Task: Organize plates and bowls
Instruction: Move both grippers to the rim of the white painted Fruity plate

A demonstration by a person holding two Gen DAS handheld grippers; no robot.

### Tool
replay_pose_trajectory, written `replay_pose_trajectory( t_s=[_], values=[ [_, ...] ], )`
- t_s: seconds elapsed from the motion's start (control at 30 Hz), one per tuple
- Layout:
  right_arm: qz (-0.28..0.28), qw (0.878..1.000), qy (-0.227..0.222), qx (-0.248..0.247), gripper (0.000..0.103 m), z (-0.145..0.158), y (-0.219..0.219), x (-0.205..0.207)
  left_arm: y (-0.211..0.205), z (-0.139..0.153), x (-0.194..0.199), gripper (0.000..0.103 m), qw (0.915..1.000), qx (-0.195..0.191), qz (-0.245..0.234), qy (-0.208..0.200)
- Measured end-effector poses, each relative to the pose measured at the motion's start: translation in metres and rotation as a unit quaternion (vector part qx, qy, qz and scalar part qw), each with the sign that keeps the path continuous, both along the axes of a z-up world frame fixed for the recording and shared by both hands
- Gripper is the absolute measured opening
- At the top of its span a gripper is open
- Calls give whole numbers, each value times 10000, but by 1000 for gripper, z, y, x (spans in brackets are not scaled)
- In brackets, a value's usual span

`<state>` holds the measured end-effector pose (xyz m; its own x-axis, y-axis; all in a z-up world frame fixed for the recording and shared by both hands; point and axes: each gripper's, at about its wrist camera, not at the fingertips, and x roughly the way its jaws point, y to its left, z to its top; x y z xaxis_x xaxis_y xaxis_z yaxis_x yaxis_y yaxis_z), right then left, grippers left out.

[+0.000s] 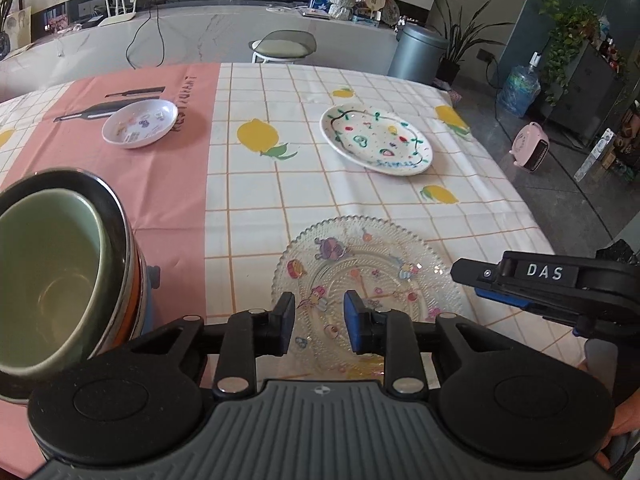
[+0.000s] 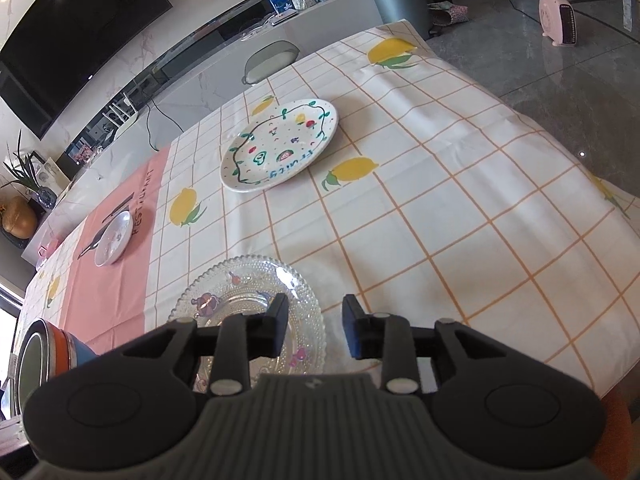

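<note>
A clear glass plate (image 1: 372,276) (image 2: 244,292) with cartoon prints lies flat on the tablecloth near the front edge. My left gripper (image 1: 319,322) hovers over its near part, open, nothing between the pads. My right gripper (image 2: 315,328) is open by the plate's right rim, and shows at the right of the left wrist view (image 1: 480,280). A white painted plate (image 1: 376,140) (image 2: 280,146) lies farther back. A small white dish (image 1: 140,123) (image 2: 114,237) sits on the pink strip. A stack of bowls (image 1: 56,276) (image 2: 44,354), green one innermost, stands at the left.
The table (image 2: 480,200) has a checked lemon-print cloth; its right edge drops to a grey floor. A stool (image 1: 282,46) stands behind the far edge, with a grey bin (image 1: 418,54), plants and a pink heater (image 1: 530,152) beyond.
</note>
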<state>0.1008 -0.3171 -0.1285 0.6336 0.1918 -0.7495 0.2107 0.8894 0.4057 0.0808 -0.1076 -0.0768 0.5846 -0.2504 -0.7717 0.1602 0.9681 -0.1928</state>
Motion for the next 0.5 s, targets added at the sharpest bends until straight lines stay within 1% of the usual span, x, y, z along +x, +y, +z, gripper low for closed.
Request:
replay_pose_trajectory(
  t_s=[0.1,0.2,0.33,0.4,0.5],
  values=[
    [-2,10000,-36,-29,32,7,-1,0,-6,13,4,39,9997,-151,-133,-102],
    [-13,9999,-94,-76,34,16,-3,-1,-11,22,11,45,9992,-329,-205,-117],
    [-73,9997,-166,-142,42,27,-8,1,-16,30,26,46,9985,-505,-167,-90],
    [-129,9996,-184,-183,42,31,-12,4,-15,32,36,46,9978,-651,-83,-51],
    [-250,9994,-175,-179,43,34,-21,10,-10,33,54,46,9952,-973,114,84]
  ],
)
